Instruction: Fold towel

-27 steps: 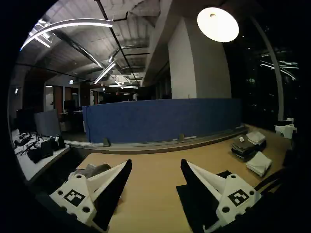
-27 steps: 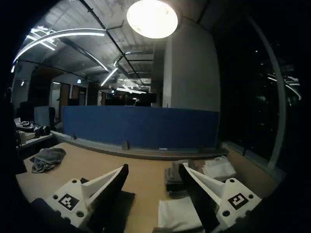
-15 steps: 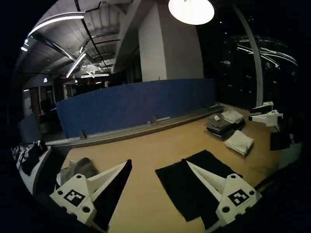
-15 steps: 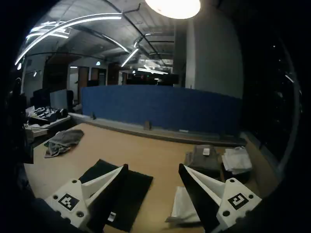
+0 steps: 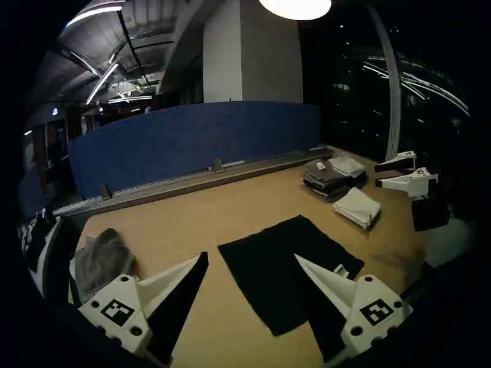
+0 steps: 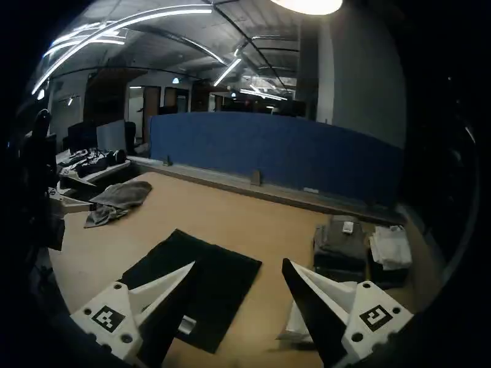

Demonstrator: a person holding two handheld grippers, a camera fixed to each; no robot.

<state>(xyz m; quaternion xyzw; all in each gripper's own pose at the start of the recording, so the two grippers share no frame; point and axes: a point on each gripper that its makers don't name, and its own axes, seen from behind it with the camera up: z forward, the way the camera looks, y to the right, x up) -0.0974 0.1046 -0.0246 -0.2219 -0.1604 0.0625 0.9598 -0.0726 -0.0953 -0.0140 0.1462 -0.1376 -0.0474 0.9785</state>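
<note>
1. The room is dim, and the black towel (image 5: 288, 270) shows little more than its outline. It lies spread flat on the worktop (image 5: 202, 221), and in the left gripper view its near corner is hidden behind one finger of the left claw (image 5: 250, 256).
2. In the right gripper view, the near edge of the black towel (image 6: 196, 282) is cut off by a finger of the right claw (image 6: 239, 263). A small pale tag (image 6: 187, 324) peeks out there.
3. Both claws are spread wide with nothing between the fingers, and both hang above the worktop. The right claw (image 5: 405, 175) also appears far off in the left gripper view.
4. A crumpled grey towel (image 5: 101, 267) lies near the worktop's left end.
5. A stack of folded towels (image 5: 328, 178) lies near a blue divider (image 5: 190, 141), with a folded white towel (image 5: 357, 207) just beside it.
6. Their fold lines are too dark to make out.
</note>
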